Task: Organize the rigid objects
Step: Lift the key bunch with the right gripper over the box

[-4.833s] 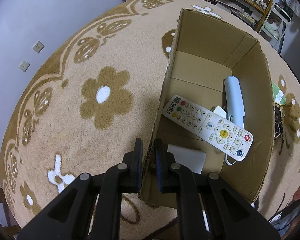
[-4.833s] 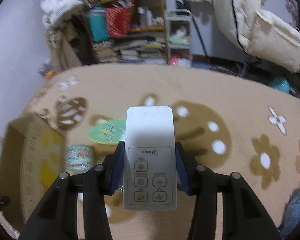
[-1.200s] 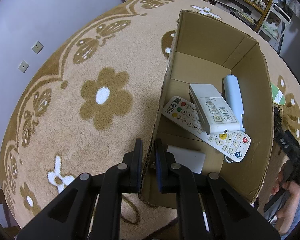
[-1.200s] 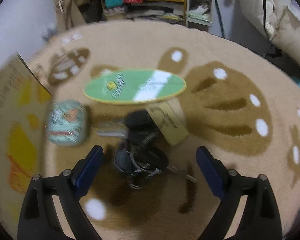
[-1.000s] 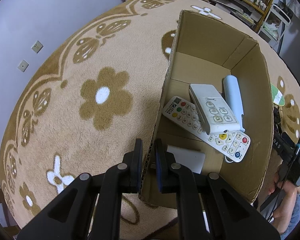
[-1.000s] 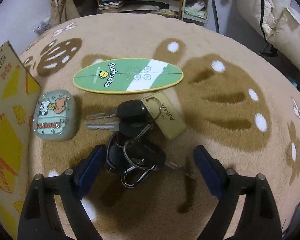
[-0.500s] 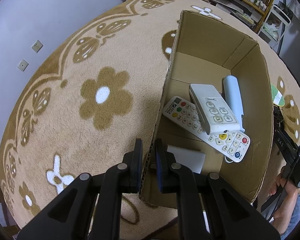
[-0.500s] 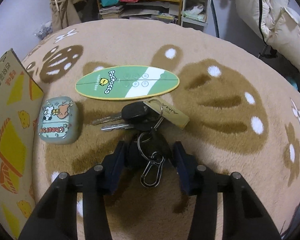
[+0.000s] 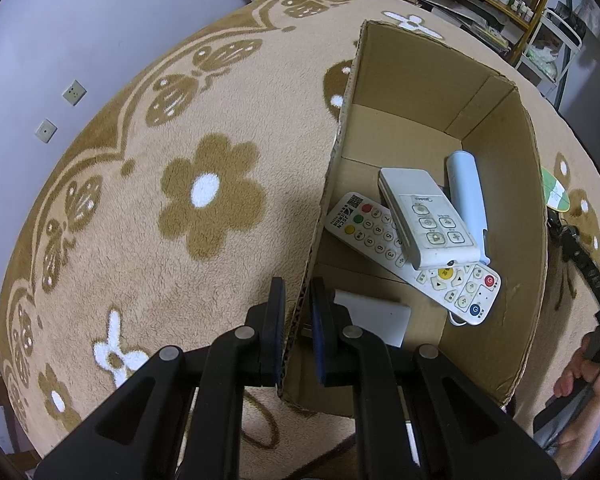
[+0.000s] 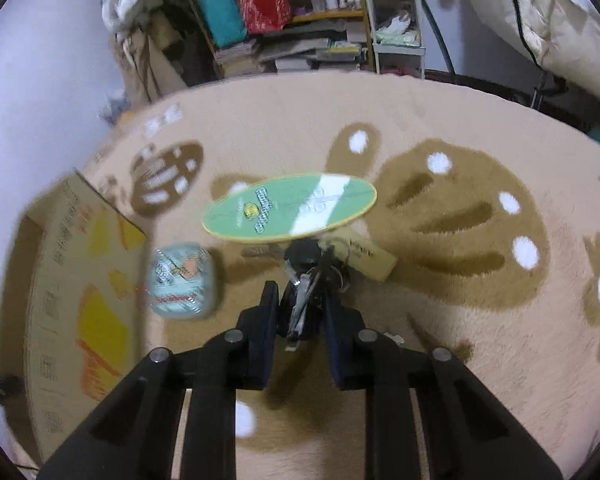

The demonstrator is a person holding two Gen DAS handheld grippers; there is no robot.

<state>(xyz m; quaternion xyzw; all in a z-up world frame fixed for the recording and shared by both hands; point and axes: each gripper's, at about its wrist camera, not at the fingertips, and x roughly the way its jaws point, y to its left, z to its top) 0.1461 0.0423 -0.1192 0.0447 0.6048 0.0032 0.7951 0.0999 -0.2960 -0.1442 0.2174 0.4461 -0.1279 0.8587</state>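
The left hand-held gripper (image 9: 298, 312) is clamped on the near side wall of the cardboard box (image 9: 432, 92), one finger outside the wall and one inside. In the box a white Midea remote (image 9: 430, 220) lies across a longer white TV remote (image 9: 456, 280), with a pale blue cylindrical device (image 9: 466, 192) just beside them along the far wall and a flat white block (image 9: 374, 316) near the gripped wall. The right hand-held gripper (image 10: 302, 312) is closed on a bunch of keys (image 10: 306, 276) whose tan tag (image 10: 370, 258) trails on the patterned rug (image 10: 460, 128). Beyond the keys lies a green oval Pochacco board (image 10: 290, 206); a small pale green tin (image 10: 180, 280) sits between it and the box's printed outer wall.
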